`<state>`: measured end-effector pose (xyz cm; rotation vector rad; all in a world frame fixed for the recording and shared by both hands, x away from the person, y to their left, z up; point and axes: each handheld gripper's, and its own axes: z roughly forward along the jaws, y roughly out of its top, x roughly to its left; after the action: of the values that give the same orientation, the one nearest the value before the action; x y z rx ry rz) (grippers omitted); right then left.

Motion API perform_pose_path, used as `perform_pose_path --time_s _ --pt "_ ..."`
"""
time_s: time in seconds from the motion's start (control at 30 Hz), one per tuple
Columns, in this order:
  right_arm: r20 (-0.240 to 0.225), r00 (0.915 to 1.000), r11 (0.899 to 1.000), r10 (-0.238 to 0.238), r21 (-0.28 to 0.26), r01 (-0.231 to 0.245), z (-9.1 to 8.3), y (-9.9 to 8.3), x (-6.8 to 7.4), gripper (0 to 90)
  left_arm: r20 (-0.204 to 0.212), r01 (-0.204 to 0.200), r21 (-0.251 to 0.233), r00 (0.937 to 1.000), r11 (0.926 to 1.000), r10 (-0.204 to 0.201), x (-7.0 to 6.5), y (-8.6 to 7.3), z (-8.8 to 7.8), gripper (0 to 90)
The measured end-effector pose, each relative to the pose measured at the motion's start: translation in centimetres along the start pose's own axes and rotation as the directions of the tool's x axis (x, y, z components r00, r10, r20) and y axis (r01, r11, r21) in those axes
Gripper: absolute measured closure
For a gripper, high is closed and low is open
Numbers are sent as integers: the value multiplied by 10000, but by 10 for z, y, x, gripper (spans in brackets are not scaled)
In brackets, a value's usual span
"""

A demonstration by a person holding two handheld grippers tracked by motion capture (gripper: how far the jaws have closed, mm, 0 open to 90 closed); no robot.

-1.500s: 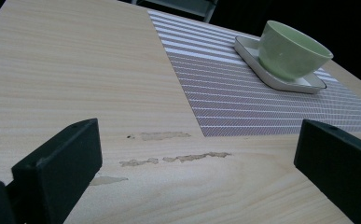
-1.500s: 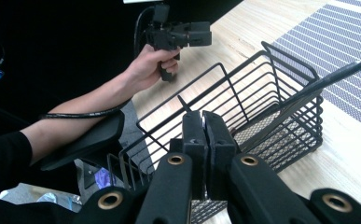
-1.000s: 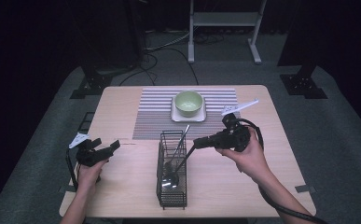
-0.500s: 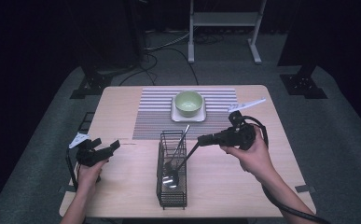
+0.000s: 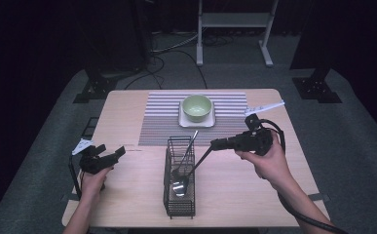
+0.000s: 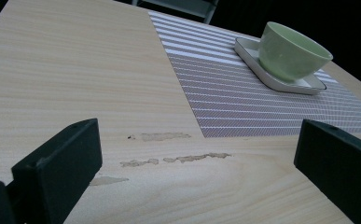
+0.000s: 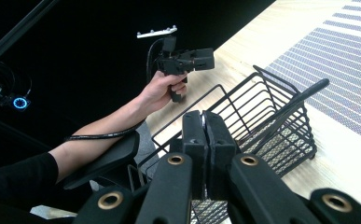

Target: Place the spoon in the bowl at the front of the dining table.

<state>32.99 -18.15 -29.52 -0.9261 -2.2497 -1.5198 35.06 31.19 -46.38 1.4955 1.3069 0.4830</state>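
we note the surface (image 5: 127, 117) and the wire basket (image 5: 180, 204) unchanged. the right gripper (image 5: 218, 144), jaws clamped on a utensil (image 5: 199, 165), has tilted it and drawn it up, its lower end inside the basket; removal looks underway. left gripper (image 5: 119, 152) idle, jaws apart.

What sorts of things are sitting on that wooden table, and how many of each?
Green ceramic bowl: 1
White square saucer: 1
Striped grey placemat: 1
Black wire basket: 1
Utensils in basket: at least 2, exact number unclear
Total: 6 or more
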Motion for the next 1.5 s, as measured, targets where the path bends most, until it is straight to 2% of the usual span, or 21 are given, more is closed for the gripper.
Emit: perform_pose_path --time_s 0.6,1.5 --pt "-150 9994 9984 297 -481 -304 -22 -1 -2 886 -4 -5 14 10000 10000 5 0 0 0 0" --pt "-34 9983 9946 581 -865 -581 -48 -10 -11 887 9 18 32 10000 10000 -18 -1 -1 1 0"
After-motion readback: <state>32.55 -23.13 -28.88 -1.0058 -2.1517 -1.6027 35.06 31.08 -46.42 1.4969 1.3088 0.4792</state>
